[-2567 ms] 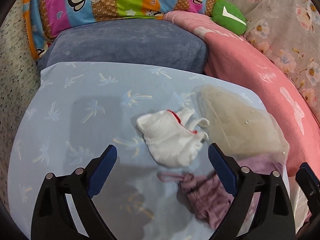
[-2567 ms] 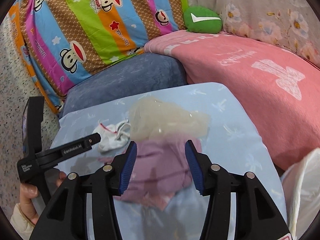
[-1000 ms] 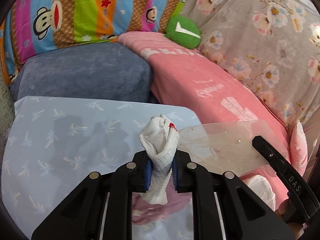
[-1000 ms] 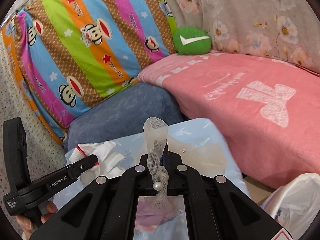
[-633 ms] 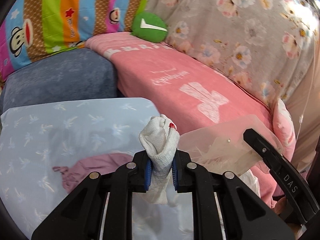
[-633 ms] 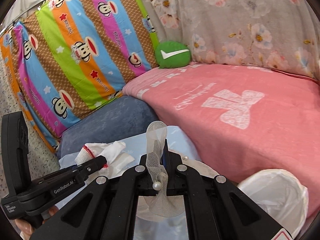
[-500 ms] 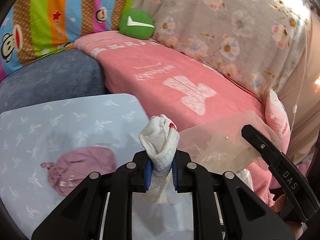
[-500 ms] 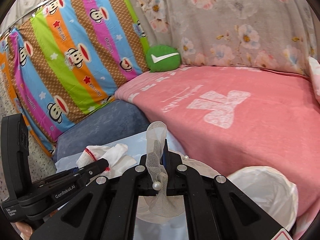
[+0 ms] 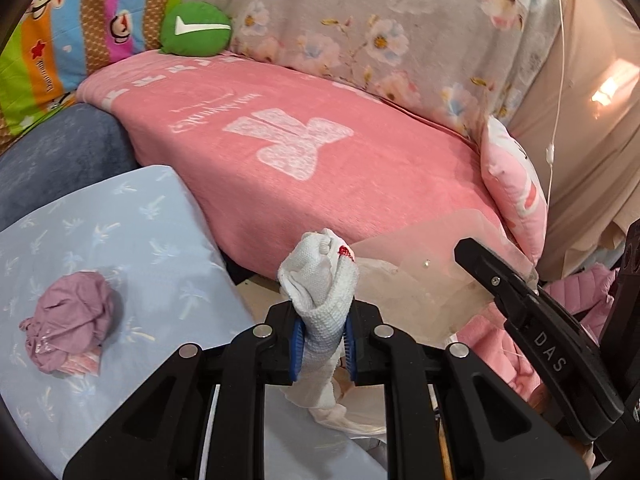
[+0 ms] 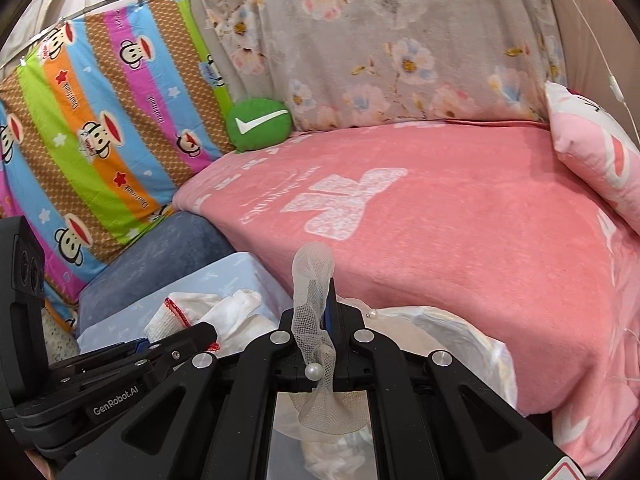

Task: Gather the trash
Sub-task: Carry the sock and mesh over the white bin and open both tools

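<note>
Just below and ahead of your right tool (image 10: 320, 344) lies the white bag (image 10: 460, 344), mouth up. That tool is clenched on the mesh (image 10: 312, 280); your left tool (image 9: 322, 336), beside it, grips the sock (image 9: 320, 276). The right is nearer. A purple wad (image 9: 72, 316) sits on the surface (image 9: 152, 216), left.

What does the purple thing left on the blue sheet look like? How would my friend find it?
Look at the pale blue palm-print sheet beside the pink blanket. Near its left side lies a crumpled mauve cloth bundle. It is the only thing lying there; the white sock is in the left gripper.
</note>
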Motion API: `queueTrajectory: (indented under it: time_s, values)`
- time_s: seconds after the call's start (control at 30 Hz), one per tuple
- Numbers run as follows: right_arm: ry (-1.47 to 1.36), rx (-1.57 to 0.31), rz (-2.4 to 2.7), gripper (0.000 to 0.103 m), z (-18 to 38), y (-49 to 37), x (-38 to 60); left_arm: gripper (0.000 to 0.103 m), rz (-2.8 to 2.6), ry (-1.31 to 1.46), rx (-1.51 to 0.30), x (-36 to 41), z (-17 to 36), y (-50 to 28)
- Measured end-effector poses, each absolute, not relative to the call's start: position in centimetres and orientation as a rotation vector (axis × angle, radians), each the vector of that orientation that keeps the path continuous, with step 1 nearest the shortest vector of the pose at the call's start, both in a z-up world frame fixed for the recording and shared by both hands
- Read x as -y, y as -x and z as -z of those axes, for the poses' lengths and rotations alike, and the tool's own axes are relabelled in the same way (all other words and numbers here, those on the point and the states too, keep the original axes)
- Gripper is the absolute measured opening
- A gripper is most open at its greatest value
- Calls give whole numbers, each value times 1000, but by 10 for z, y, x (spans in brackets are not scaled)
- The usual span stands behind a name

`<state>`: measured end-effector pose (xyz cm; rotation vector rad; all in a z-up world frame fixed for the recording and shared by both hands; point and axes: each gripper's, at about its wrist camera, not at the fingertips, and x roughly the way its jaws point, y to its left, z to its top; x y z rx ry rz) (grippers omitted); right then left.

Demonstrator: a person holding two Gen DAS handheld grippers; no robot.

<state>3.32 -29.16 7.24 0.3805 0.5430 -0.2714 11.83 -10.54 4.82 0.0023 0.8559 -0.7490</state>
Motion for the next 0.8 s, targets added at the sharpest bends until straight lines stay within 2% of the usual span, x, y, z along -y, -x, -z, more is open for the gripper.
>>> queueTrajectory:
  time_s: [0.27,0.37,0.43,0.5,0.53,0.73,0.8]
  values:
    - [-386,-570,308,2,-61,-19,309,20,790,-53,-883,135,-36,-104]
    - [-390,-579,317,2,-57,-16,313,31,793,-61,-898,141,-32,-102]
    - [-392,-583,320,3,-56,-15,315,45,791,-65,-896,143,-31,-100]
    - [-392,-586,321,4,-55,-14,316,64,777,-68,-884,143,-32,-98]
    - [-392,-586,323,6,-55,-14,316,68,770,-67,-879,143,-32,-98]
    - [-390,-586,323,11,-56,-13,313,68,751,-58,-883,138,-32,-101]
    - [-383,-589,320,17,-56,-13,311,68,743,-53,-884,136,-31,-102]
